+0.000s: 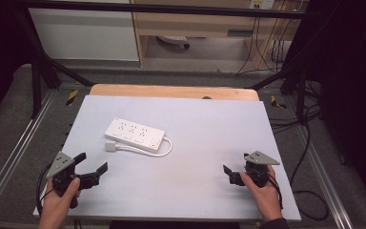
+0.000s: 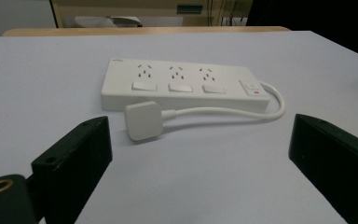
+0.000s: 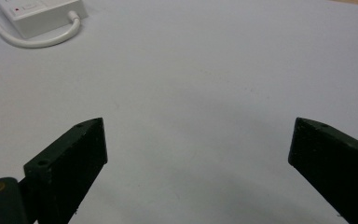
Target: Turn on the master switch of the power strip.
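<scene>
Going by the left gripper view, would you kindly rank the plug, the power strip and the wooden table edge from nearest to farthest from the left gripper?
1. Plug: just ahead, centre-left.
2. Power strip: behind the plug.
3. Wooden table edge: far end.

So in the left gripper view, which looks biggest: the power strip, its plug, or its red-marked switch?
Largest to smallest:
1. power strip
2. plug, though it lies nearer the camera
3. red-marked switch

Table [image 1: 205, 191] here is a wooden top, mostly covered by a pale grey-blue sheet [image 1: 209, 129], with a strip of bare wood at the far edge. Lying flat on the sheet: a white power strip [image 1: 134, 135], its short cord [image 1: 164, 150] looping round to the plug [image 1: 111, 146] just beside it.
</scene>
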### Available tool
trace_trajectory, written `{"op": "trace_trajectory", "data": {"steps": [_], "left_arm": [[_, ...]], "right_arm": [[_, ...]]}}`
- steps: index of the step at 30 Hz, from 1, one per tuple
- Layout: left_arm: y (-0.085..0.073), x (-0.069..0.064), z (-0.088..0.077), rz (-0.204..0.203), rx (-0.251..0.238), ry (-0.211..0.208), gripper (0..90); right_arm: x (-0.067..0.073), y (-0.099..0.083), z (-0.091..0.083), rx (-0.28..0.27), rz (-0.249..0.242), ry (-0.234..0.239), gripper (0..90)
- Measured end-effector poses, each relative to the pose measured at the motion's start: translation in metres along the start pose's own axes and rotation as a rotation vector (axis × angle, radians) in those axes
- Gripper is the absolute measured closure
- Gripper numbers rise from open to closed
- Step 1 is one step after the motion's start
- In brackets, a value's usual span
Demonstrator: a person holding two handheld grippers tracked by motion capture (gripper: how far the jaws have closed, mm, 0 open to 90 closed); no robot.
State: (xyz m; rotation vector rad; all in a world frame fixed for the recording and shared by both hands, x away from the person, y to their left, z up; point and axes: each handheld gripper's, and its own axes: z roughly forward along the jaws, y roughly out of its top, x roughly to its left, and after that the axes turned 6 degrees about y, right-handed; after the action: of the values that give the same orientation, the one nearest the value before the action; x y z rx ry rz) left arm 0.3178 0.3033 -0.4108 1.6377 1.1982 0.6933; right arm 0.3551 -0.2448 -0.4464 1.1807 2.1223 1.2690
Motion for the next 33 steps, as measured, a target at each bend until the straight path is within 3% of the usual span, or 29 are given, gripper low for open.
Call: {"op": "trace_trajectory", "data": {"steps": [18,21,26,30,33], "left_arm": [[0.007,-0.009,-0.002,-0.024,-0.061,-0.025,6.7],[0.012,-0.009,-0.006,-0.064,-0.088,-0.035,7.2],[0.018,-0.009,-0.007,-0.091,-0.105,-0.041,6.7],[0.019,-0.009,-0.007,-0.097,-0.100,-0.020,6.5],[0.019,-0.009,-0.008,-0.077,-0.095,-0.022,6.0]], "right_arm": [[0.003,0.002,-0.002,-0.003,0.002,-0.006,4.7],[0.004,0.002,-0.001,0.007,0.008,-0.009,4.4],[0.001,0.002,-0.001,0.027,0.029,-0.018,4.8],[0.001,0.001,-0.005,0.015,0.037,-0.019,4.9],[0.001,0.000,-0.007,0.007,0.041,-0.019,4.1]]}}
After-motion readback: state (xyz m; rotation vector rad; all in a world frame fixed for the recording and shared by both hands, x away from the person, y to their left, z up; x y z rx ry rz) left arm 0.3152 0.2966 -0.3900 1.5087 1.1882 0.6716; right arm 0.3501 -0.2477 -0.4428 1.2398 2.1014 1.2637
